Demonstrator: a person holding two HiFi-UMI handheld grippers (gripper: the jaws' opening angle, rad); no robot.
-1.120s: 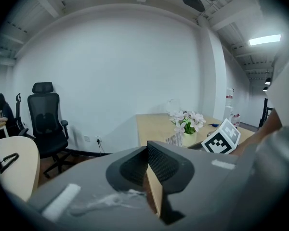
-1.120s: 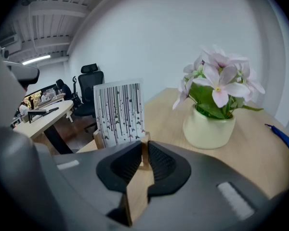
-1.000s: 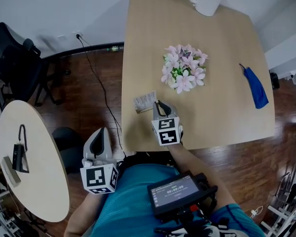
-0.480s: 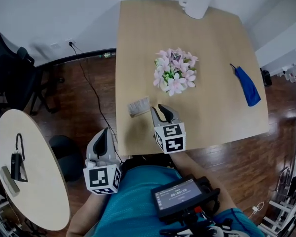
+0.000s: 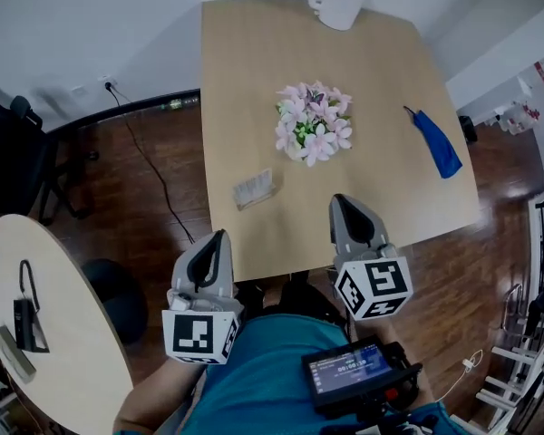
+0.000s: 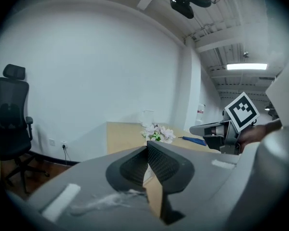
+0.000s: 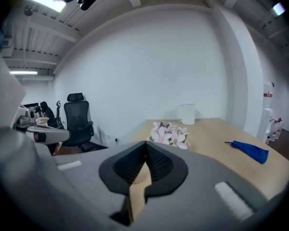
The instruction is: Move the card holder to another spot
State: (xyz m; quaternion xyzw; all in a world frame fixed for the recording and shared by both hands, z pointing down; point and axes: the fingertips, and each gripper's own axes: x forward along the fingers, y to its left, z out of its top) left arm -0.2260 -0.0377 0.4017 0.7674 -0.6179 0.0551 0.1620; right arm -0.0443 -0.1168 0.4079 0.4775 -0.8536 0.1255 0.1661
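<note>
The card holder (image 5: 254, 188), a small pale stand with cards in it, sits on the wooden table (image 5: 254, 80) near its front left edge. No gripper touches it. My right gripper (image 5: 342, 201) hovers over the table's front edge, well to the right of the holder; its jaws have just been closing and now meet with nothing between them (image 7: 146, 146). Off the table's front left corner is my left gripper (image 5: 219, 236), above the floor, its pads together and empty (image 6: 147, 148). Neither gripper view shows the holder.
A bunch of pink and white flowers (image 5: 311, 134) stands mid-table. A blue cloth (image 5: 432, 143) lies at the right edge and a white jug (image 5: 338, 0) at the far edge. A round side table (image 5: 63, 333) and a black office chair (image 6: 9, 114) stand to the left.
My right gripper has drawn back from beside the card holder, rising and moving right toward the front edge. The left gripper rose slightly. The holder stays on the table.
</note>
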